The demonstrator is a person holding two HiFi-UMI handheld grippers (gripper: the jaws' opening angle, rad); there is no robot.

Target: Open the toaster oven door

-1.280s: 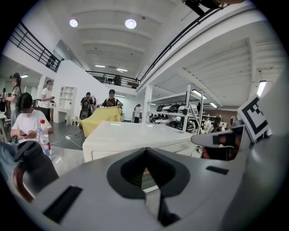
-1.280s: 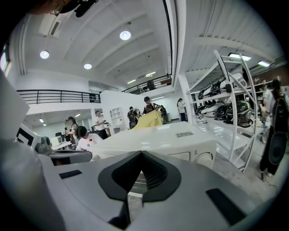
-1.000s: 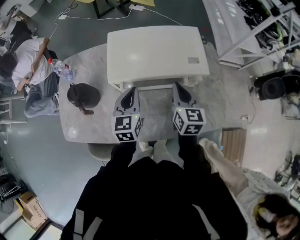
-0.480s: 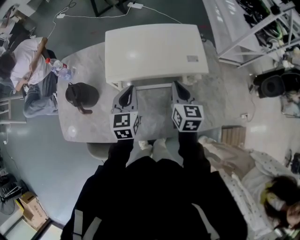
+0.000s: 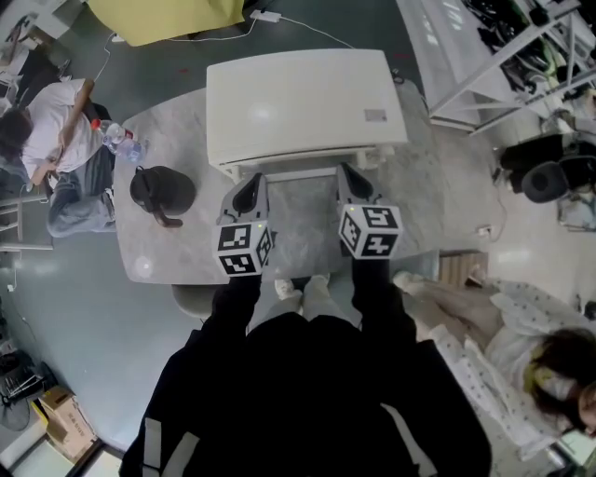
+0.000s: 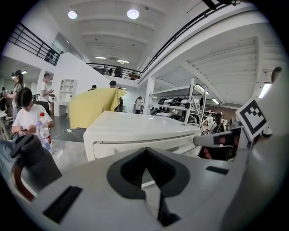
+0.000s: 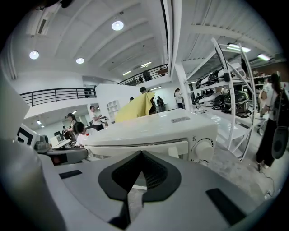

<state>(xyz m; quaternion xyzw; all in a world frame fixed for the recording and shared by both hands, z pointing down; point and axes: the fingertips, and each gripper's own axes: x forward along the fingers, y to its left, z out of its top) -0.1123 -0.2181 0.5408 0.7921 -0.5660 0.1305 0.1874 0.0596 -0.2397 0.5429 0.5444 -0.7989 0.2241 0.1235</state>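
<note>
Upper centre of the head view: toaster oven (image 5: 303,102), white, shown there only by its flat top, on the far half of a grey marbled table (image 5: 158,256). Just below its front edge, left gripper (image 5: 250,193) and right gripper (image 5: 350,183) side by side, both pointing at the front and near it; contact not to be judged from above. Given by the gripper views alone: the oven's front, with the door (image 7: 162,148) shut and a long slot under the top edge, and, right of centre in the right gripper view, a round dial (image 7: 202,151) ringed by small marks, too fine to read. Left gripper's jaws together along a thin seam, nothing between them; right gripper's jaws the same, together and empty. Small grey label (image 5: 375,116) on the oven's top toward the right, its print unreadable in every view. Square black-and-white patterns on the grippers' cubes (image 5: 372,231), no letters. Left of the oven in the head view, a black kettle (image 5: 163,189), cut off at the lower left edge of the left gripper view; above it a clear bottle (image 5: 119,138) with a red cap. At the head view's left edge, a seated person (image 5: 56,130); along the top edge, a yellow sheet (image 5: 172,17), cut off by the frame.
</note>
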